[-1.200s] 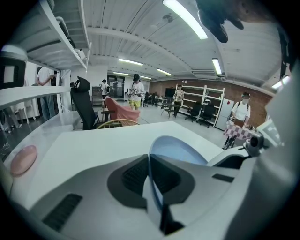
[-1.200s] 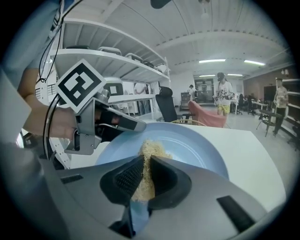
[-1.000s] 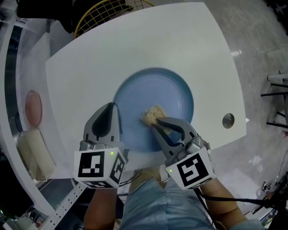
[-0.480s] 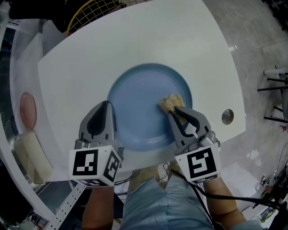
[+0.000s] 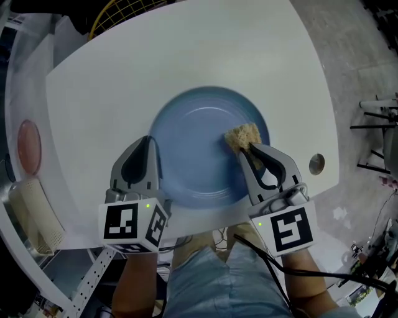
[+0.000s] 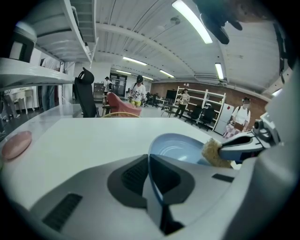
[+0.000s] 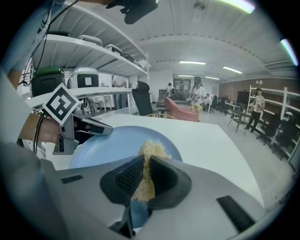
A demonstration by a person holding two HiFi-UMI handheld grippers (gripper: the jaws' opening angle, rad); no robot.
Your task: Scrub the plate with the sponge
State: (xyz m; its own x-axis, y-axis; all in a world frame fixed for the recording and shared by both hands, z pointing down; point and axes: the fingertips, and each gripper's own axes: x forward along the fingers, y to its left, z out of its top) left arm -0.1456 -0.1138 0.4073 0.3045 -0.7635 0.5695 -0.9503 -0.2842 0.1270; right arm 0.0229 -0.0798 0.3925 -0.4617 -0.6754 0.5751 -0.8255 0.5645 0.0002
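A round blue plate (image 5: pixel 199 146) lies on the white table (image 5: pixel 186 56). My left gripper (image 5: pixel 151 163) is shut on the plate's near-left rim; in the left gripper view the rim (image 6: pixel 154 154) runs between the closed jaws. My right gripper (image 5: pixel 244 151) is shut on a tan fibrous sponge (image 5: pixel 241 136), which presses on the right part of the plate, close to its rim. In the right gripper view the sponge (image 7: pixel 151 152) sticks out past the jaws onto the plate (image 7: pixel 108 143), with the left gripper (image 7: pixel 77 129) across from it.
A yellow wire basket (image 5: pixel 134 9) stands at the table's far edge. A pink disc (image 5: pixel 28 146) and a beige ribbed block (image 5: pixel 34 217) lie on the ledge at left. A metal grommet (image 5: pixel 316 163) sits near the table's right edge. People stand far off in the room.
My right gripper has dragged the sponge from the plate's middle to its right side and slightly away from me. The left gripper kept its hold on the rim.
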